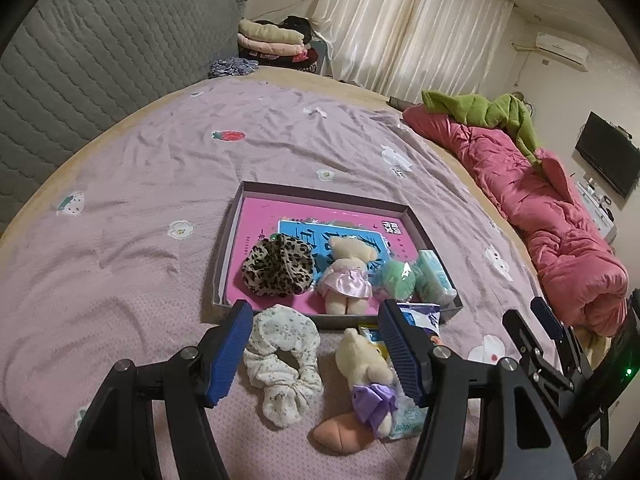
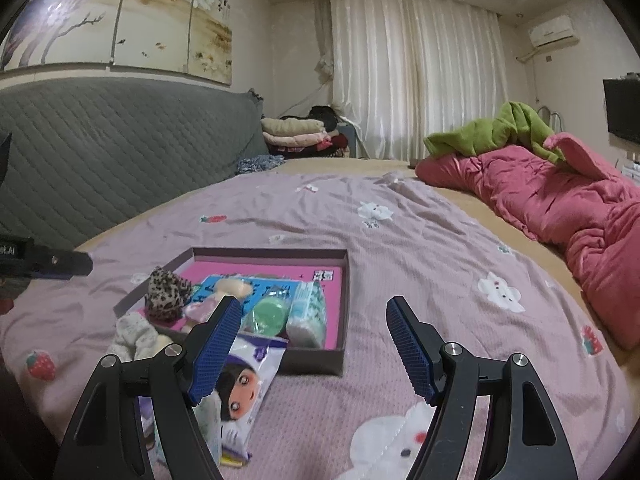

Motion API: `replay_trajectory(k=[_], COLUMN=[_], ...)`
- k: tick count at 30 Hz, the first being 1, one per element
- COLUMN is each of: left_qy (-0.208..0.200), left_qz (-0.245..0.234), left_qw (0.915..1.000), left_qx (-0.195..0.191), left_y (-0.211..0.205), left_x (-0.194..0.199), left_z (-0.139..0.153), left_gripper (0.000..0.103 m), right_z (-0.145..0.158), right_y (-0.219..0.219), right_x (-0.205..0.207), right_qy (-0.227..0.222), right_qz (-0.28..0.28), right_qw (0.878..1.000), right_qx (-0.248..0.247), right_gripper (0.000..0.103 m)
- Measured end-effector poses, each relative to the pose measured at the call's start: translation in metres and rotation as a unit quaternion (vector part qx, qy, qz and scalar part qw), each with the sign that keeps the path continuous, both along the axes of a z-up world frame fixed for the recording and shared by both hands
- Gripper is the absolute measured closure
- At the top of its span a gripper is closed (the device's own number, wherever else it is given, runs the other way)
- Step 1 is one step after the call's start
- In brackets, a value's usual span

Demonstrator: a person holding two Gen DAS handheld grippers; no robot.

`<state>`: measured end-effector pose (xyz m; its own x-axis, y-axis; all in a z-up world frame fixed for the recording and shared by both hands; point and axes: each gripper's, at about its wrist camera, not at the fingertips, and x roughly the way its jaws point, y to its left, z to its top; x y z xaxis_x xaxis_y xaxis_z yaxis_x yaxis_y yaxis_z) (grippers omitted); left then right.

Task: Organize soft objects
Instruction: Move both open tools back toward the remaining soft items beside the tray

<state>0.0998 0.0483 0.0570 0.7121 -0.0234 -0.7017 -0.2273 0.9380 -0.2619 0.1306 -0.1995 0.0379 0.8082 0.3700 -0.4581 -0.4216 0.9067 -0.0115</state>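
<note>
Left tongs (image 1: 316, 344) tilt steeply downward, blue pads spread wide with nothing gripped; right tongs (image 2: 314, 346) point more shallowly, likewise spread and empty, just right of the left tongs.

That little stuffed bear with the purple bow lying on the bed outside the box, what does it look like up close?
The small plush bear is cream-coloured and fuzzy, with a shiny purple ribbon bow around its middle. It lies on its side on the pink bedspread, head toward the shallow box, just outside the box's near edge. Beside it sits a pale floral scrunchie; a peach plush piece lies at its lower end, and printed packets lie partly under it. Nothing grips it.
</note>
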Motion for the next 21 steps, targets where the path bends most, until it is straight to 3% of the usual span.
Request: replay_trajectory(k=[21], left_qy=[0.018], left_qz=[-0.038], left_qw=[0.9991], left_qx=[0.002], left_y=[-0.018], left_x=[-0.022], left_z=[0.0], left_gripper=[0.038], right_z=[0.001], right_y=[0.013], right_x=[-0.042], right_qy=[0.018], right_qz=[0.028], right_qw=[0.999], right_qx=[-0.024], right_gripper=[0.027])
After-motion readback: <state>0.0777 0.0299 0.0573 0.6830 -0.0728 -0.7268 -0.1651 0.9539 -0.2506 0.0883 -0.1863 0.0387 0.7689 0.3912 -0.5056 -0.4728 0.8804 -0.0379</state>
